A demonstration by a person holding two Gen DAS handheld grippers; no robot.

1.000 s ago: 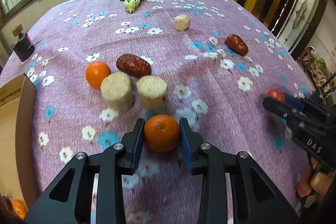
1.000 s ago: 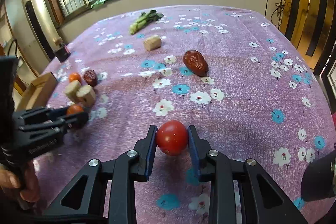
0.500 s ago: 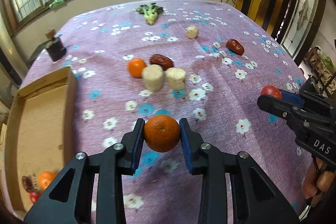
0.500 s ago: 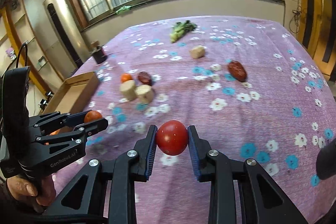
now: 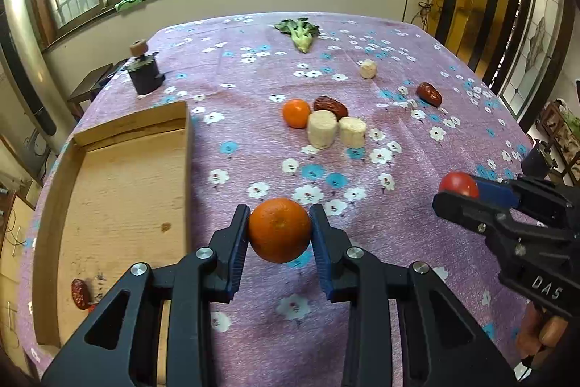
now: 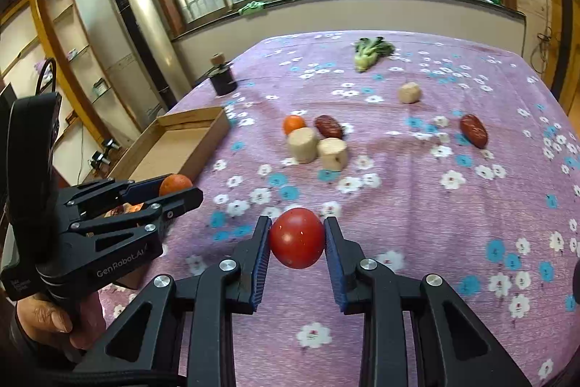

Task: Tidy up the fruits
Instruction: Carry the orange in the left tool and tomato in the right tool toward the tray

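Both claws are clenched: left gripper [image 5: 279, 230] grasps an orange [image 5: 279, 229], right gripper [image 6: 297, 238] a tomato [image 6: 297, 237]. Best carry each over the box [image 5: 119, 191] at the table's left edge before releasing low.

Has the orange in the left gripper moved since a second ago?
Yes. The orange has moved back from the two corn pieces toward the cardboard box.
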